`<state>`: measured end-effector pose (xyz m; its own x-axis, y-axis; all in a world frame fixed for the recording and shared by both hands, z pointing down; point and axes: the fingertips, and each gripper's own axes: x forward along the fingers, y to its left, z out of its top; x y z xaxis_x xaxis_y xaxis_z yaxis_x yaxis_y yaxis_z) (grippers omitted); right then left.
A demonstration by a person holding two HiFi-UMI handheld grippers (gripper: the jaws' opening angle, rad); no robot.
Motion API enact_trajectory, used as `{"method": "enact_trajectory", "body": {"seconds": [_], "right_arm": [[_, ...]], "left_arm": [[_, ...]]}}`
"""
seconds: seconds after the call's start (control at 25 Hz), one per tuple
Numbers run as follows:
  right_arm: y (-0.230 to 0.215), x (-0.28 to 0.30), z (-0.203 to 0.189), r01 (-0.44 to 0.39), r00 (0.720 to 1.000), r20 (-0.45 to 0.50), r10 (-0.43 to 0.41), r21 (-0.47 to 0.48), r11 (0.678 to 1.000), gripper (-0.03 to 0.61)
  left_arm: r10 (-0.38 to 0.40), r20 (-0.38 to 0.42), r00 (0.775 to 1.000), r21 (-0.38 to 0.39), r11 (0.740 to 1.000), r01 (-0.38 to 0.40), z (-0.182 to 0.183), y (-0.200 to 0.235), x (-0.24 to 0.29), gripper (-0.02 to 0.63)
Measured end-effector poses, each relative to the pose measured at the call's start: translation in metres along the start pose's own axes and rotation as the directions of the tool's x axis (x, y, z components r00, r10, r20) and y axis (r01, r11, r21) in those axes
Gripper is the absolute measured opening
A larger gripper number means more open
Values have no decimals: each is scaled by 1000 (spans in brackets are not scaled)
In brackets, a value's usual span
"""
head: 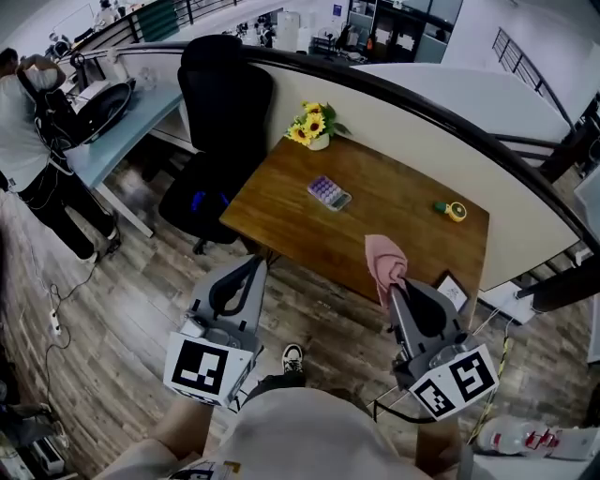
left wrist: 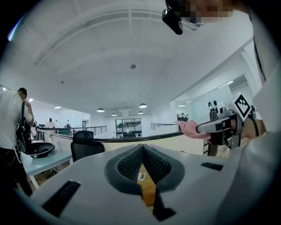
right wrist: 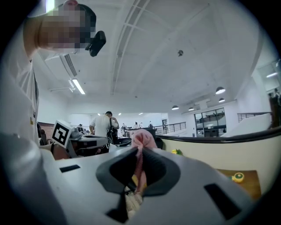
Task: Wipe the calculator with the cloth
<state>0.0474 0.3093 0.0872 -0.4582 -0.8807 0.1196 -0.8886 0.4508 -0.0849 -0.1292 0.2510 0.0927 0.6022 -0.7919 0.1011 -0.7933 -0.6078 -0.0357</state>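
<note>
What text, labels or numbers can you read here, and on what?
No words can be read in any view.
Left cube, right cube: black-and-white square codes only, no letters.
Calculator: key print too small to read.
White object on the floor at bottom right: red print, blurred.
Blue sign at the back: too small to read.
Cloth: no print seen.
</note>
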Motion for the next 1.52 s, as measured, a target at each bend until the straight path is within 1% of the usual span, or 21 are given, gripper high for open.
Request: {"method": "enact_trajectory", "body": {"seconds": [0.12,0.2,0.36,0.48,0.64,0.84,1.04,1.2,1.32,1.52], "right_arm": [[-6,25,0,-3,1000,3,3,14,1000,34],[-9,40,-2,-12,1000,-4,12,26,1000,34],[-23,60,-5,-5,1000,-13,6,32,999,34],[-42,68,-9,10,1000,-20,-9,46,999,34],[-75,81,-8,30,999,-19,-29,55,998,34],[-120,117,-7,26,999,-27,-25,55,998,34],[-166,159,-6,-16,999,-40,18,66,998,34],[-203,193,-5,-53,997,-56,56,53,997,34],[-227,217,-10,-66,995,-77,69,46,997,34],[-262,234,-24,-72,993,-88,80,89,993,34]], "left_arm": [[8,-30,1000,7,1000,-8,-5,23,15,3],[-2,-36,999,3,1000,2,-8,30,26,3],[-61,-56,997,18,998,62,-22,30,53,3],[-59,-78,995,20,998,60,-29,32,73,3],[-64,-61,996,30,997,66,-21,33,106,3],[-43,-65,997,35,998,45,-19,47,152,3],[-21,-93,995,40,999,25,-24,56,208,3],[11,-130,991,44,999,-6,-29,65,249,3],[24,-150,988,54,998,-16,-31,70,276,3],[38,-192,981,69,997,-25,-42,65,305,3]]}}
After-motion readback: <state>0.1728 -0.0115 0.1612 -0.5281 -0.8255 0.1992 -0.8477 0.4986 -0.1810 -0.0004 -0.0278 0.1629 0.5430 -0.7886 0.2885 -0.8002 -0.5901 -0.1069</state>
